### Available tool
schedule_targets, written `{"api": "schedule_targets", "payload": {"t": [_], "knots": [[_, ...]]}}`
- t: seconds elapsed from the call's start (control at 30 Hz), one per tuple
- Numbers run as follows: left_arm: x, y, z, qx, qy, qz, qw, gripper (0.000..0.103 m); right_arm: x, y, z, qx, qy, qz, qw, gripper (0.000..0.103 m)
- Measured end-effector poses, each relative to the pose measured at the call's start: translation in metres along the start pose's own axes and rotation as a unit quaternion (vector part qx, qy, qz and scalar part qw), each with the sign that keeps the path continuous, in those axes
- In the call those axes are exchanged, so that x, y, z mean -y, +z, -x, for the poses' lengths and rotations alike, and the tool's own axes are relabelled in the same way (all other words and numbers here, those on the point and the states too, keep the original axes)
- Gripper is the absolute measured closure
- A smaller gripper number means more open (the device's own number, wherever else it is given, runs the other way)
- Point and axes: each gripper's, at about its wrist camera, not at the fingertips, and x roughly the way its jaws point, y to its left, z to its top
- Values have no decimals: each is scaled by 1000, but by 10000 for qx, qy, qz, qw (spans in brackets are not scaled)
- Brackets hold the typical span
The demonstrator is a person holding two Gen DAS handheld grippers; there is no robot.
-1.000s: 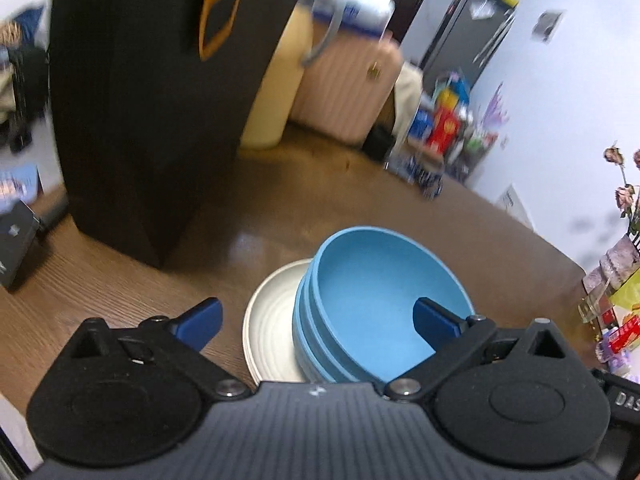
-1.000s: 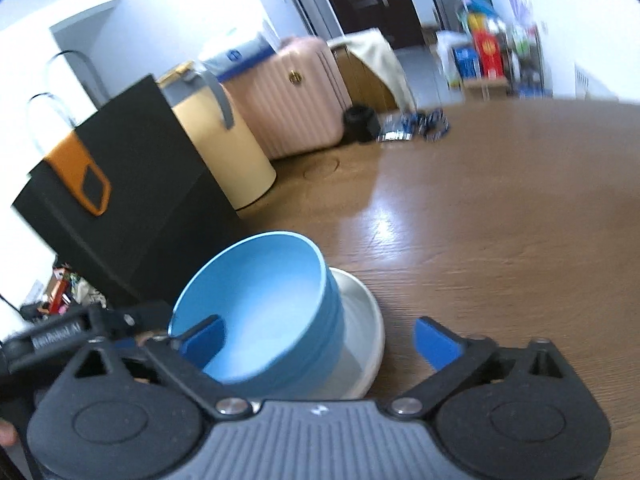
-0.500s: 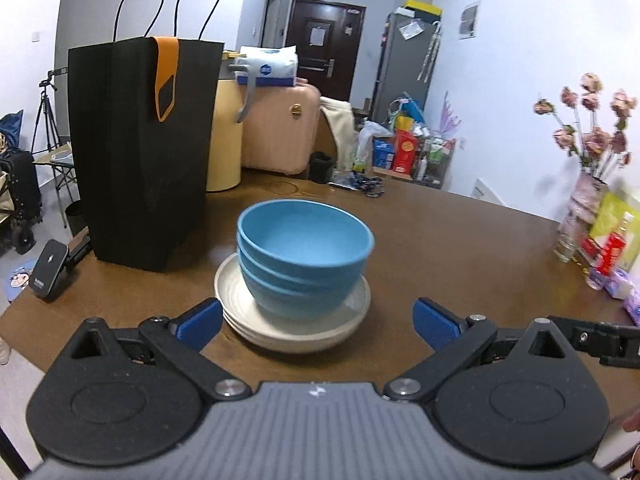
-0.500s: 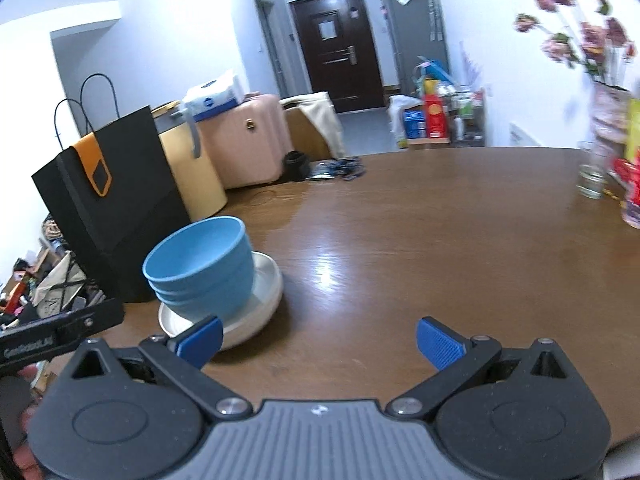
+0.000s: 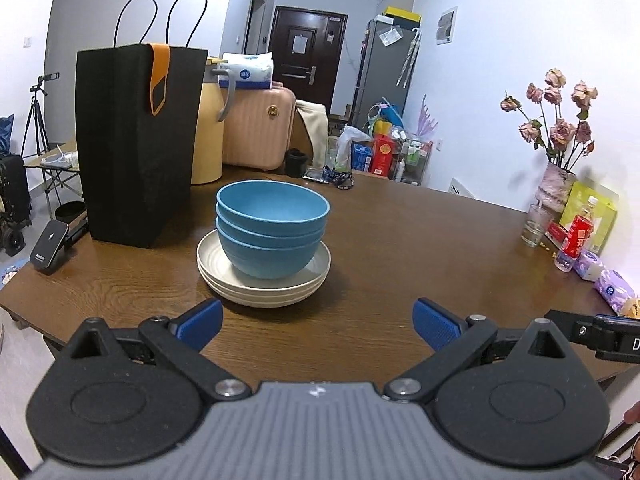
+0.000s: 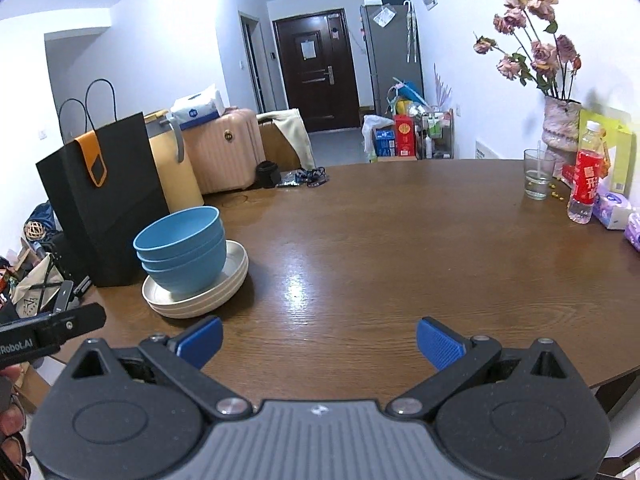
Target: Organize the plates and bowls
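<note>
Both grippers are held level over the near edge of the table, pointing across it. The left gripper has its blue ribbed pads spread wide on nothing; the right gripper is likewise spread and empty. Three smooth, matte blue bowls sit nested upright on a stack of cream plates, probably three, ahead of the left gripper and well apart from it. A black paper bag stands just left of the stack. At the far right are a vase of dried roses, a glass and a red-labelled bottle.
</note>
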Motion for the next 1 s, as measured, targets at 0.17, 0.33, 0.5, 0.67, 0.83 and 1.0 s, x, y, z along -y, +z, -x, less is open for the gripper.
{"api": "schedule_targets", "payload": {"t": [0.17, 0.33, 0.5, 0.67, 0.83, 1.0], "knots": [[4, -3, 7, 57, -25, -50, 10000, 0, 3, -3, 10, 111, -5, -22, 9999, 0], [5, -3, 11, 103, -24, -56, 9999, 0, 3, -3, 14, 173, -5, -28, 9998, 0], [4, -3, 11, 131, -15, -63, 9999, 0, 2, -3, 15, 211, 18, -12, 9998, 0], [4, -3, 11, 124, -12, -58, 9999, 0, 2, -2, 14, 204, 20, 0, 9998, 0], [3, -3, 11, 125, -15, -61, 9999, 0, 2, -2, 14, 200, 19, 0, 9998, 0], [3, -3, 11, 131, -19, -60, 9999, 0, 1, -2, 14, 201, 19, 3, 9998, 0]]}}
